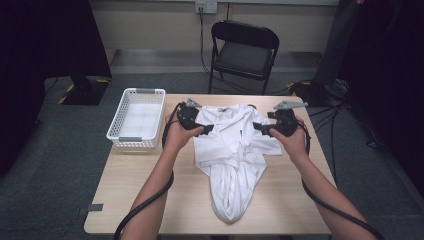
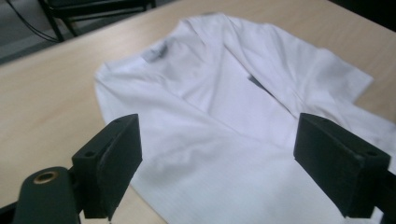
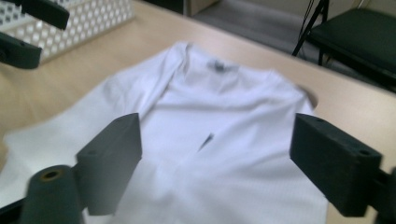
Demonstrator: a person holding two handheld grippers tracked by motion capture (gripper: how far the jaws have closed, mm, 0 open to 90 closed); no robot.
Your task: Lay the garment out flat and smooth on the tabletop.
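A white shirt (image 1: 235,150) is spread on the wooden table (image 1: 150,195), just beside a white basket (image 1: 136,120) at its left. The left gripper (image 1: 207,129) is held over the shirt's left side and the right gripper (image 1: 259,127) over its right side. Both pairs of jaws are spread wide, with nothing gripped between them.

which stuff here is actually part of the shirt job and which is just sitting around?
In play:
white shirt, partly folded on the table
left gripper, open above the shirt's left side
right gripper, open above its right side

Just there:
white basket, empty, left of the shirt
black folding chair beyond the table
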